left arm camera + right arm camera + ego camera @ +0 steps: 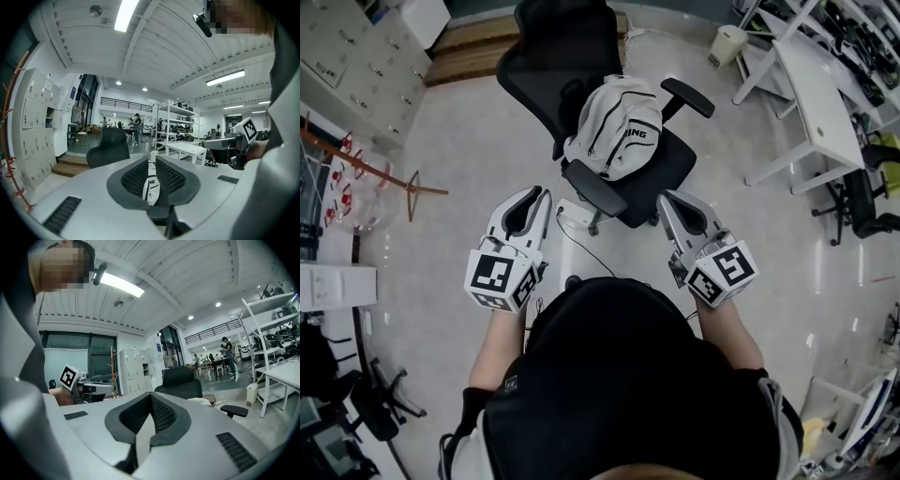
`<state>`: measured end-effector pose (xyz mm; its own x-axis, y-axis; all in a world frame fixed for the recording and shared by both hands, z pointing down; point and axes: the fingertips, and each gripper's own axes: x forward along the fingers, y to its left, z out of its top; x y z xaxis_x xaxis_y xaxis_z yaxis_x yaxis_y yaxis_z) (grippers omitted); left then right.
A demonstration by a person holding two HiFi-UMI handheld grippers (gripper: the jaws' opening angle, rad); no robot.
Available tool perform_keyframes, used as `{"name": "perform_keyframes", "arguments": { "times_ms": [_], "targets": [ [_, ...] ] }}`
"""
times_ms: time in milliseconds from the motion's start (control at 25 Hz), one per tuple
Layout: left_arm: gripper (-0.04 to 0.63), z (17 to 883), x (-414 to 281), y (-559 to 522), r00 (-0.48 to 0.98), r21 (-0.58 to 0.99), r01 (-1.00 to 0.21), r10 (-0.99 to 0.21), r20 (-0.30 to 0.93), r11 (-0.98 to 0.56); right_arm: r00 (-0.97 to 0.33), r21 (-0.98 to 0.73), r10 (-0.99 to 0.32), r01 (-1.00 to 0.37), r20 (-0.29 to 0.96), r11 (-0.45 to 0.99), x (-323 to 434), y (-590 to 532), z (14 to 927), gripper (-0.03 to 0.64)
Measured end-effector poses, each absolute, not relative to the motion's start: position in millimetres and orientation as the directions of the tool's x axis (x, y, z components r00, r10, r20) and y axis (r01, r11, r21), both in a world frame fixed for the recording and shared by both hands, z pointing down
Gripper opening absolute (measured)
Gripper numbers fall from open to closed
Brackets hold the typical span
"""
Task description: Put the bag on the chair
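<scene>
The white bag (615, 127) sat on the seat of the black chair (667, 167), leaning against the backrest, ahead of both grippers and roughly midway between them. Its zips looked closed, so nothing inside it could be seen. The left gripper (546, 192) was closed and held nothing. In the left gripper view only a thin slit remained between its jaws, and a sliver of the bag showed through it, well apart from the tips. The right gripper (664, 199) was likewise closed and empty, its jaws meeting at the tips. Far ahead and to the right of the right gripper, a pale bin (727, 43) stood by the leg of a white desk (820, 94); whether it held anything could not be made out. Ahead and to the left of the left gripper stood a bank of lockers (356, 52) whose doors looked shut. In the right gripper view the bag was mostly hidden behind that gripper's own jaw, with just a pale top edge and one armrest (234, 410) showing. The chair's base was largely covered by its seat. A dark cable (581, 246) ran across the floor between the two grippers until the person's black top (628, 375) cut it off. The print on the bag was only partly readable.
</scene>
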<state>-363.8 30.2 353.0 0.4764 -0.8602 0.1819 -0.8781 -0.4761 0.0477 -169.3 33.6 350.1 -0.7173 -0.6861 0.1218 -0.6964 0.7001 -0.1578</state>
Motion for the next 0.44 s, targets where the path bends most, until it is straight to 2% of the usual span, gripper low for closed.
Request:
{"name": "perform_keyframes", "arguments": {
  "times_ms": [440],
  "targets": [
    [0.058,358,-351,36,0.476,0.051,-0.878,-0.859,0.188,-0.476,-0.724,-0.167,-0.678,-0.69,0.13,0.705,-159,41,357,0.028]
  ]
}}
